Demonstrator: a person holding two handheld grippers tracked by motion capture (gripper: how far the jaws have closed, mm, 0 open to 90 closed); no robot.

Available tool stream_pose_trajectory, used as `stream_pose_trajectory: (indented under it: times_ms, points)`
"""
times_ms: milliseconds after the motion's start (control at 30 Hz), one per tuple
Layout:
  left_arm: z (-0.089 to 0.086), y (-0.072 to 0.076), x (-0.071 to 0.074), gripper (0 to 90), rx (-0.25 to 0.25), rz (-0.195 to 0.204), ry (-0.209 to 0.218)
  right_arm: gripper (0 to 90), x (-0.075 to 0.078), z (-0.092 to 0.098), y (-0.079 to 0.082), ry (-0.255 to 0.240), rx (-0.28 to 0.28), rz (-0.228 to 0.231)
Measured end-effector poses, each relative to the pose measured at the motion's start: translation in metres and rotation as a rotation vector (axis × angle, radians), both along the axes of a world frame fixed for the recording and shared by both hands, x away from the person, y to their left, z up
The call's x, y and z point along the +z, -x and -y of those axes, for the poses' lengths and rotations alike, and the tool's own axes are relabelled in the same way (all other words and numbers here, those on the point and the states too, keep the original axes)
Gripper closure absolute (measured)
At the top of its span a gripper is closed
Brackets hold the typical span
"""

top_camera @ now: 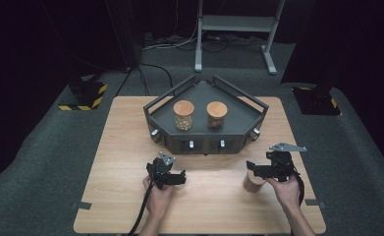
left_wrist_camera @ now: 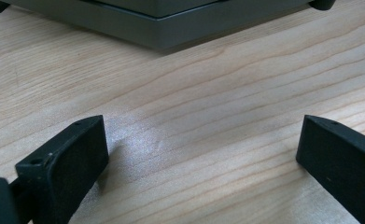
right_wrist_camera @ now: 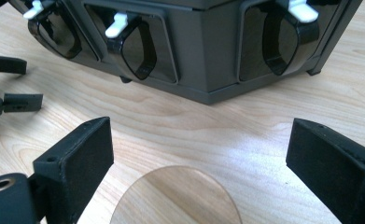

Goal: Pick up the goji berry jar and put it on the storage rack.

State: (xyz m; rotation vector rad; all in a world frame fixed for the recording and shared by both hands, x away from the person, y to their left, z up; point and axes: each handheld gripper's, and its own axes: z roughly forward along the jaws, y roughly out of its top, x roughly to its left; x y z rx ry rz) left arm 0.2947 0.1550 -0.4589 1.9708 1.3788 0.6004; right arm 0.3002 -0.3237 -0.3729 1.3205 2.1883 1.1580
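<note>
The jar [top_camera: 253,182], with a round, smooth wooden lid [right_wrist_camera: 175,196], stands on the pale grained table [top_camera: 125,147] in front of the dark angular rack [top_camera: 206,142], near its right corner. The right gripper [top_camera: 251,167] hovers over the jar with its matte black jaws spread wide, probably not touching it. The left gripper [top_camera: 182,177], also released, is over bare wood before the rack's left part.

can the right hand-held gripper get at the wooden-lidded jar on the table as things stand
Probably yes. The right hand-held gripper hangs just above the jar, jaws wide open either side of its wooden lid, with nothing between them; the grey rack stands clear behind.
</note>
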Motion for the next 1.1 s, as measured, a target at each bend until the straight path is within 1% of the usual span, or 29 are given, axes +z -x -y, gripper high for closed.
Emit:
stream_pose_trajectory:
  times_ms: [133, 500, 633, 867, 1100]
  points:
    - [0.0, 0.0, 0.0, 2.2, 0.0, 0.0, 0.0, 6.4, -0.002, -0.001, 0.003, 0.018, 0.006, 0.0]
    - [0.0, 0.0, 0.0, 2.2, 0.0, 0.0, 0.0, 6.0, -0.012, -0.003, 0.011, 0.045, 0.036, 0.007]
    - [0.0, 0.0, 0.0, 2.2, 0.0, 0.0, 0.0, 6.0, -0.015, -0.004, 0.013, 0.057, 0.038, 0.005]
    - [0.0, 0.0, 0.0, 2.2, 0.0, 0.0, 0.0, 6.4, -0.026, 0.0, 0.02, 0.045, 0.037, 0.007]
    - [0.0, 0.0, 0.0, 2.2, 0.0, 0.0, 0.0, 7.0, -0.036, -0.002, 0.024, 0.064, 0.033, 0.005]
